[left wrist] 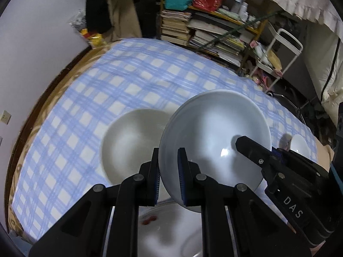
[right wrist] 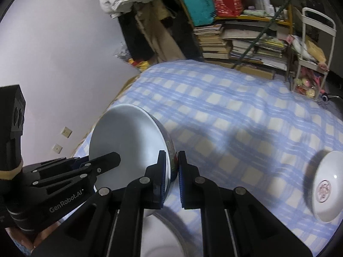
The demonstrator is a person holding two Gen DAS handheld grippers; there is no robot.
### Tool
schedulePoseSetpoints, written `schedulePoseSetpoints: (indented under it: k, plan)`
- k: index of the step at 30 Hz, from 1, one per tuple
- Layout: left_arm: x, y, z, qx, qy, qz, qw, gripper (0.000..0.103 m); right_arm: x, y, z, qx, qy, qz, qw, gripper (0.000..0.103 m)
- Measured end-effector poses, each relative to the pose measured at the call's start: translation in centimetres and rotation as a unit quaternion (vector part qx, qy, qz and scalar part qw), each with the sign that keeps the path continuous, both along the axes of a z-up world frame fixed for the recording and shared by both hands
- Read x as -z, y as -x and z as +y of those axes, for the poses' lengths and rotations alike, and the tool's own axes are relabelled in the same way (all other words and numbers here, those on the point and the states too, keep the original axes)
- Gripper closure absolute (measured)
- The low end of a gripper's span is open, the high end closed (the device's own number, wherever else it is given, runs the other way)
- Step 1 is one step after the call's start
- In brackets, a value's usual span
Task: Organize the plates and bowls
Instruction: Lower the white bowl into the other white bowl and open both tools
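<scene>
A large white bowl [left wrist: 214,132] hangs tilted above the blue checked tablecloth [left wrist: 128,79], held from both sides. My left gripper [left wrist: 169,152] is shut on its left rim, one finger inside and one outside. My right gripper [right wrist: 171,156] is shut on the opposite rim of the same bowl [right wrist: 128,141], whose outside bears a coloured pattern. Each gripper also shows in the other's view: the right gripper [left wrist: 242,143] and the left gripper [right wrist: 113,158]. A second white bowl [left wrist: 133,141] rests on the cloth behind. Below lies a plate [left wrist: 163,231] with a red mark.
A small white dish [right wrist: 328,188] with a red emblem sits on the cloth to the right. Beyond the table's far edge stand shelves of books [left wrist: 214,38] and a white cart [left wrist: 278,60]. A pale wall [right wrist: 53,53] runs along the left.
</scene>
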State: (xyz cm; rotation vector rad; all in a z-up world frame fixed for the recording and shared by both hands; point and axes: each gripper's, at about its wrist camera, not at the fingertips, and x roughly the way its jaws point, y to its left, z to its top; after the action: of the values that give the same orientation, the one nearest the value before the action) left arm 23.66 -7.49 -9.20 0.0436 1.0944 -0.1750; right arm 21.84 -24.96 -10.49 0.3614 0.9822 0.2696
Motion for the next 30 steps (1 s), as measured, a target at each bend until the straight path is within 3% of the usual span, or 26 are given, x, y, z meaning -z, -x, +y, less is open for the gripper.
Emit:
schedulePoseSetpoints:
  k: [11,24,30]
  plan:
    - [2.0,0.8,5.0,-0.023,0.021,0.007,0.9995,0.088,1.2,-0.2,4.4,-0.030,-0.006,0.002,1.000,0.091]
    - [3.8,0.5,5.8,-0.029,0.006,0.003,0.9996,0.088,3.7,-0.1,6.6,-0.045,0.036,-0.001,0.998,0.091]
    - [4.5,0.0,6.5,-0.034,0.020,0.015,0.9991,0.088,4.0,-0.1,7.4,-0.050,0.050,-0.015,0.997,0.091]
